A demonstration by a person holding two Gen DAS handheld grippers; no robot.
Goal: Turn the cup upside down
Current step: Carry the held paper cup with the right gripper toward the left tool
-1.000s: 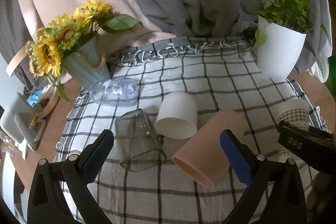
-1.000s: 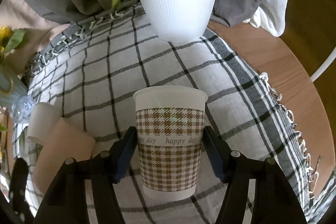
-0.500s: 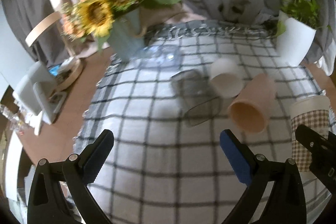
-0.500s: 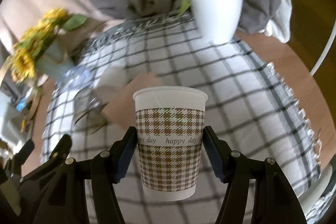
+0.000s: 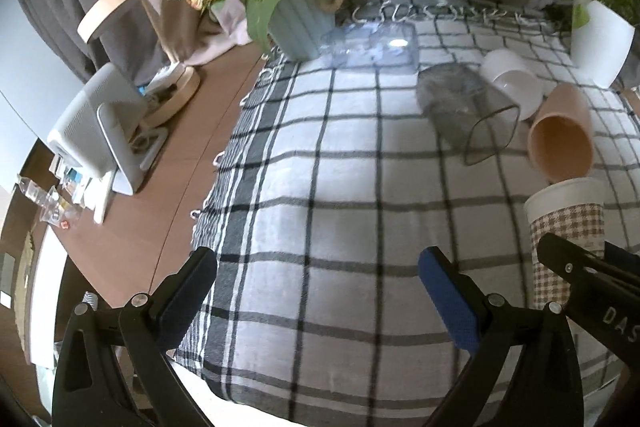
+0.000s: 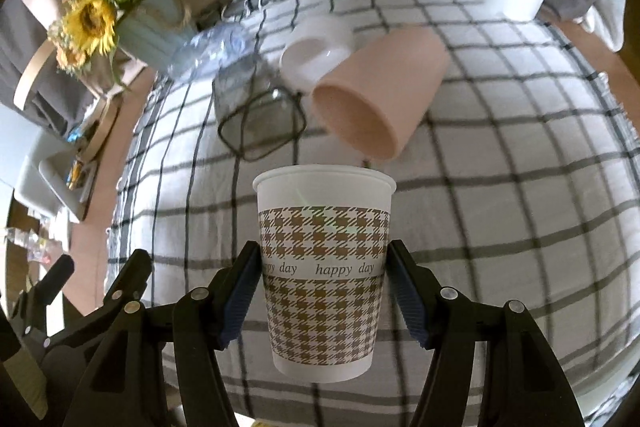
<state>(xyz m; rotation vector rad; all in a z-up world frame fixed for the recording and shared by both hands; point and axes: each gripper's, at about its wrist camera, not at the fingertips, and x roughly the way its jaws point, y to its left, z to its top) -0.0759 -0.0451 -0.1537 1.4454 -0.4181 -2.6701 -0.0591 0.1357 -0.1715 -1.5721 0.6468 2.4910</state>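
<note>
The right gripper (image 6: 323, 291) has its jaws closed on the mid-wall of a houndstooth paper cup (image 6: 323, 267), one blue pad pressed to each side at the "happy day" band, the cup upright with its rolled rim on top and its base apparently clear of the checked tablecloth (image 6: 500, 227) below. The left gripper (image 5: 316, 291) hangs beside it with its jaws spread wide and nothing between them, over a bare stretch of cloth near the worktop's front edge. Such a cup is likely very light and thin-walled, so it should turn easily but could dent or go oval under a hard squeeze; the wall looks smooth and tapers toward the base, so it could slide downward out of a loose hold once inverted. Holding at the middle, as now, seems sensible, leaving the rim free to meet the cloth. Behind lie a pink cup (image 6: 376, 95), a white cup (image 6: 316, 55) and a clear tumbler (image 6: 256, 115), all on their sides, near a sunflower vase (image 5: 300, 23).
</note>
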